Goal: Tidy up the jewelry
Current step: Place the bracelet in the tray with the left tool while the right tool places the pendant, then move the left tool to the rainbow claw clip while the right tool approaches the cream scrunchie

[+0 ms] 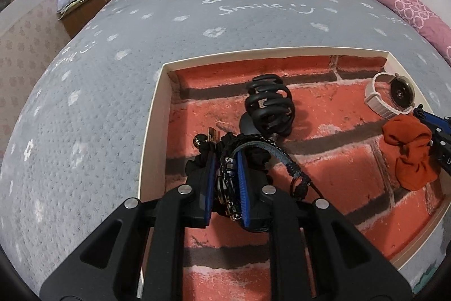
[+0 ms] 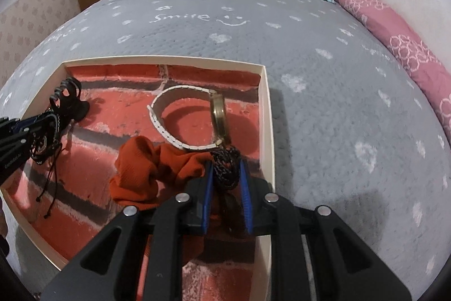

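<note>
- While both grippers worked inside it, the shallow white box (image 1: 153,114), lined with a red brick print, held the jewelry: one black claw hair clip (image 1: 269,105), one wristwatch with a pale strap (image 1: 390,96), one rust-orange scrunchie (image 1: 408,151), one bundle of dark braided bracelets (image 1: 228,174) and one black-speckled cord band (image 2: 225,168).
- The bracelets sat near the box's left wall, pinched between the blue pads of the left gripper (image 1: 227,177), with loose cords trailing onto the box floor.
- The clip lay just beyond them, toward the box's far wall.
- The watch stood on edge in the box's far right corner, the scrunchie just in front of it.
- The right gripper (image 2: 225,179) reached in over the box's right wall, jaws narrowed on the cord band, which touched the scrunchie.
- The box rested on one grey bedspread (image 2: 324,92) with one pink rolled quilt (image 2: 394,27) far to the box's right.
</note>
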### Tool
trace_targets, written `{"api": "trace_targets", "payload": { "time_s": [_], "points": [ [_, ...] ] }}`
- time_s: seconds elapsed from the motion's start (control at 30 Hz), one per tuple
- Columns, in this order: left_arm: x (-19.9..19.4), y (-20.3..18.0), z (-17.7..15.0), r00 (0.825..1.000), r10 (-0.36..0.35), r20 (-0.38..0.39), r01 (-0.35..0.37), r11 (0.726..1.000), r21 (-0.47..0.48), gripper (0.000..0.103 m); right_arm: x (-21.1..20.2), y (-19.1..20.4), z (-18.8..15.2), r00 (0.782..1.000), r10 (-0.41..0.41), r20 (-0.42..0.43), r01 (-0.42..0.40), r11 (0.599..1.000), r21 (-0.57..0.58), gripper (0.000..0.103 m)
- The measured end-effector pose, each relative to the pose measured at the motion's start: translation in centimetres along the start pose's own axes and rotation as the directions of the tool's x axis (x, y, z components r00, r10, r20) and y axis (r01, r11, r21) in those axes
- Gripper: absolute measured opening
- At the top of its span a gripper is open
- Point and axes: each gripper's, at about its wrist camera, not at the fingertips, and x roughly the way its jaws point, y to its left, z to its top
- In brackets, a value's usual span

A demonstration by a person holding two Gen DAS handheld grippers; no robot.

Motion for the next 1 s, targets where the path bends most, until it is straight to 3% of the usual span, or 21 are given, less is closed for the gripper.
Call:
{"api": "trace_targets", "payload": {
  "time_s": [0.17, 0.23, 0.3, 0.4, 0.5, 0.7, 1.0],
  "points": [
    [-0.2, -0.2, -0.5, 1.000, 0.024, 0.011, -0.024, 0.999, 0.028, 0.030, -0.4, 0.5, -0.2, 1.000, -0.023, 0.008, 0.023, 1.000, -0.019, 0.024],
    [-0.5, -0.1, -0.7, 1.000, 0.018, 0.016, -0.018, 0.999, 0.028, 0.036, -0.8, 0.5, -0.2, 1.000, -0.015, 0.012, 0.015, 1.000, -0.010, 0.041],
    [-1.2, 0.1, -0.9, 0.999, 0.017, 0.029, -0.018, 1.000, 0.025, 0.057, -1.6, 0.3, -0.1, 1.000, -0.003, 0.027, 0.003, 1.000, 0.000, 0.053],
    [-2.4, 0.4, -1.2, 0.998, 0.002, 0.064, -0.003, 1.000, 0.018, 0.076, -2.9, 0.2, 0.1, 0.999, 0.004, 0.051, -0.003, 1.000, -0.003, 0.056],
    [-3.5, 0.6, -1.7, 0.997, -0.007, 0.081, 0.006, 1.000, 0.008, 0.082, -4.8, 0.1, 0.0, 0.996, 0.012, 0.083, -0.013, 1.000, 0.008, 0.067],
    [-6.5, 1.6, -3.5, 0.991, -0.034, 0.131, 0.037, 0.999, -0.023, 0.088, -8.4, 0.0, -1.6, 0.991, 0.004, 0.134, -0.007, 1.000, 0.025, 0.067],
    [-14.1, 4.4, -8.8, 0.974, 0.040, 0.223, -0.031, 0.999, -0.044, 0.095, -14.3, 0.8, -6.4, 0.979, 0.011, 0.203, -0.023, 0.998, 0.059, 0.067]
  ]
}}
